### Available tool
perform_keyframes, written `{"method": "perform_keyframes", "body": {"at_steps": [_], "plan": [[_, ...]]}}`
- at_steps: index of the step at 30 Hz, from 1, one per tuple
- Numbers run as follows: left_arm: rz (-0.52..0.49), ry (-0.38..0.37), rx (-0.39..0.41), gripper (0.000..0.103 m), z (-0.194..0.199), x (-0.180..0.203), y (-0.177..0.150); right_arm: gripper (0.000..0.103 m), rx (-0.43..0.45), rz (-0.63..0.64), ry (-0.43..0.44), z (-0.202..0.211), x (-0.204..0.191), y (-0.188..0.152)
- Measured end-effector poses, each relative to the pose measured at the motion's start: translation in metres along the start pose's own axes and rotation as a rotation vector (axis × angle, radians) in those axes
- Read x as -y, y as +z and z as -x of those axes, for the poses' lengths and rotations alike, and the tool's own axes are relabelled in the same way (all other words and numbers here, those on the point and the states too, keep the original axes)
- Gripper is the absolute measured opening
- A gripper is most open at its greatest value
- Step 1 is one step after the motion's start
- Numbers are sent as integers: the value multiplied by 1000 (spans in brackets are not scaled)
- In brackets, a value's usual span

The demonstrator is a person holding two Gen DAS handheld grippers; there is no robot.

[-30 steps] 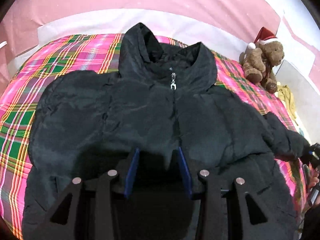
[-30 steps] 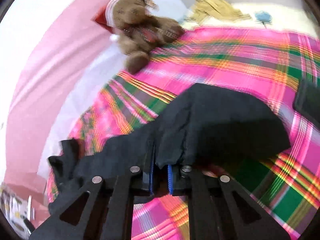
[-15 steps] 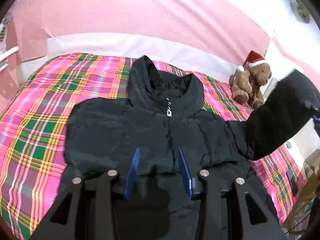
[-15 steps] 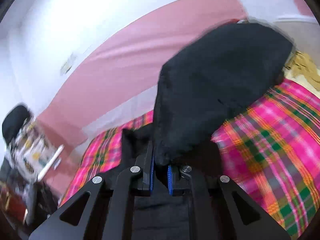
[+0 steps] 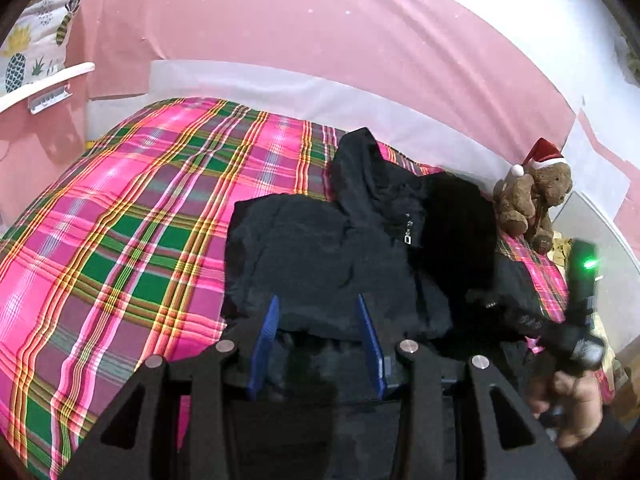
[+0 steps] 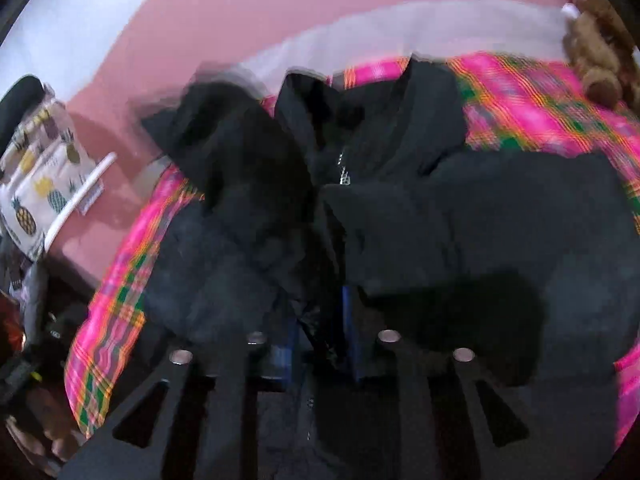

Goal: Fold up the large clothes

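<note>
A black hooded jacket (image 5: 332, 256) lies front-up on a pink plaid bedspread (image 5: 132, 216), with its silver zipper pull (image 5: 407, 236) near the collar. My left gripper (image 5: 318, 314) is open and empty, just above the jacket's lower hem. In the right wrist view the jacket (image 6: 460, 216) fills the frame, blurred. My right gripper (image 6: 320, 308) is still nearly shut on the jacket's right sleeve (image 6: 240, 184), which is folded across the chest. The right gripper's body also shows in the left wrist view (image 5: 576, 320), at the right.
A brown teddy bear with a Santa hat (image 5: 532, 200) sits at the bed's far right corner. A pink wall and white headboard strip (image 5: 320, 92) run behind the bed. A pineapple-print cloth (image 5: 28, 36) hangs at the far left.
My right gripper lifted the right sleeve off the bed, swung it up and over, and brought it down across the jacket's front. My left gripper backed away and rose; it stayed open.
</note>
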State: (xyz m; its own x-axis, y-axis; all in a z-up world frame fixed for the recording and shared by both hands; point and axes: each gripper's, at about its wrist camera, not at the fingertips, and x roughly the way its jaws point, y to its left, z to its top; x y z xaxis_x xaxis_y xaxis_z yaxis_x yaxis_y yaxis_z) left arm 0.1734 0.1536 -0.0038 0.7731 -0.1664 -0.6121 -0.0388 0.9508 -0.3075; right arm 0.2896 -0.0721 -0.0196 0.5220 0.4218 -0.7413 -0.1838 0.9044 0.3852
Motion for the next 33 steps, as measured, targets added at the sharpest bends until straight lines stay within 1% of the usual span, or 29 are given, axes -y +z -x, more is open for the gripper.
{"method": "perform_keyframes", "body": {"at_steps": [1,4,5,7,8,10,12,14,16,17,18,19,20,21,23,24,26,27,28,29,31,33], "plan": [[1,-1,-3,41,-1,-1,0,37,-12,3,10,-5,-1,-2],[1,-8,-2,41,-1,1,4,40,-1,42,19,6,-3,-5],[-1,-12,4,41,0,3,5,42,3,43,35,12,-3,-5],[-8,-20,16,41,2,11,11,52,17,36,108,29,-3,-5],[-13,-24,20,41,2,16,13,53,34,46,144,42,-2,-4],[-29,-34,19,41,0,29,18,53,65,69,152,58,-6,-4],[-53,-45,19,41,-6,45,24,53,118,81,147,78,2,-2],[-89,-57,15,41,-16,63,28,53,174,72,83,97,21,0],[-120,-48,-8,41,-36,79,29,53,206,32,-7,110,52,3],[-136,-47,-21,41,-47,86,29,53,211,4,-72,113,73,4],[-157,-46,-32,41,-59,92,27,53,214,-10,-121,112,82,7],[-178,-38,-43,39,-73,97,25,53,218,-31,-192,112,101,9],[-188,-21,-64,38,-89,99,23,53,216,-45,-225,110,112,9],[-194,-2,-91,33,-104,98,19,53,202,-69,-255,104,127,10],[-177,68,-154,26,-136,87,8,50,150,-106,-284,86,148,9],[-167,84,-160,26,-145,80,3,49,116,-110,-291,72,157,6],[-141,68,-146,27,-153,67,-5,49,75,-93,-290,51,163,-2],[-122,57,-138,27,-154,63,-6,49,67,-91,-286,40,165,-7],[-119,56,-134,27,-154,63,-8,49,77,-92,-291,35,167,-11],[-132,64,-129,27,-154,65,-9,49,83,-90,-299,32,167,-12],[-158,88,-128,27,-155,71,-10,49,67,-79,-316,27,166,-10],[-152,95,-139,27,-150,73,-7,49,49,-90,-312,33,165,-3]]}}
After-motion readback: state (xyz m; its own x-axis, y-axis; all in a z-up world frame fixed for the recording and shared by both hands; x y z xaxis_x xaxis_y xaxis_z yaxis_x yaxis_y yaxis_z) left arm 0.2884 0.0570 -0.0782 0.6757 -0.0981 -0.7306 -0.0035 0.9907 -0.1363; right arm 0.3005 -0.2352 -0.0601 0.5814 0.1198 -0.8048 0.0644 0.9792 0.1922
